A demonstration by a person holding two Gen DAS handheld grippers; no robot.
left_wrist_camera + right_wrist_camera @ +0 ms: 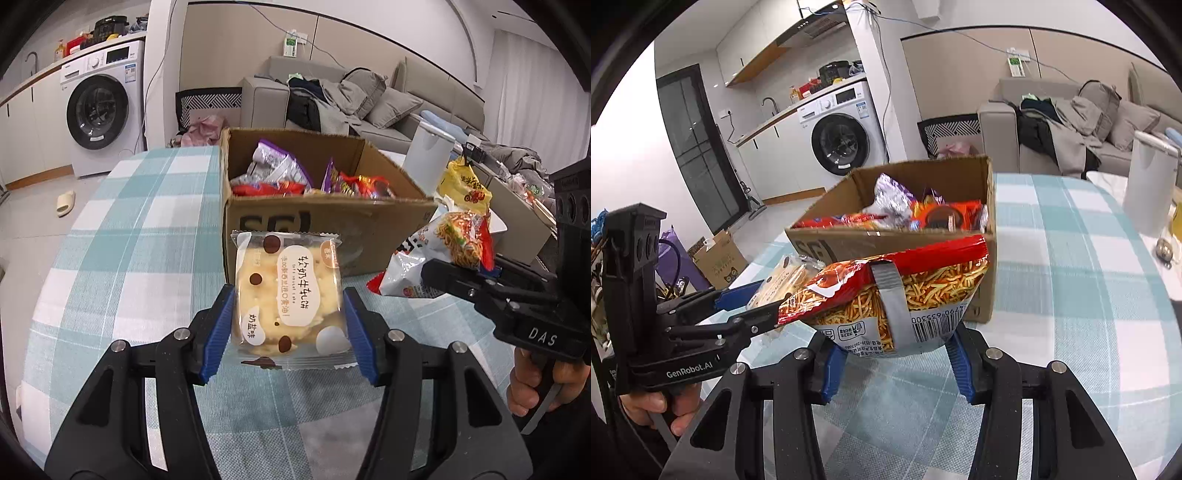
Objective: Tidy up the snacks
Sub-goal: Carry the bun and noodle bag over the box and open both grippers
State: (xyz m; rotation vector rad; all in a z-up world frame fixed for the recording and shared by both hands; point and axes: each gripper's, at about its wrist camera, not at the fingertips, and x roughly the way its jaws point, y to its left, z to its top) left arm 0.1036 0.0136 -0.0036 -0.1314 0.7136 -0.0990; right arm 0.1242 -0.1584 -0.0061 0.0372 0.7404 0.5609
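My left gripper is shut on a clear-wrapped pale cake pack, with the blue pads pressing on its two sides just above the checked tablecloth. To its right, my right gripper is shut on a red bag of fried noodle snack. In the right wrist view that noodle bag sits between the pads of my right gripper, and my left gripper holds the cake pack at the left. An open cardboard box with several snack packets stands directly behind both.
A white cylinder and a yellow bag stand right of the box. The teal checked tablecloth runs to a rounded edge at left. A washing machine and a sofa are beyond.
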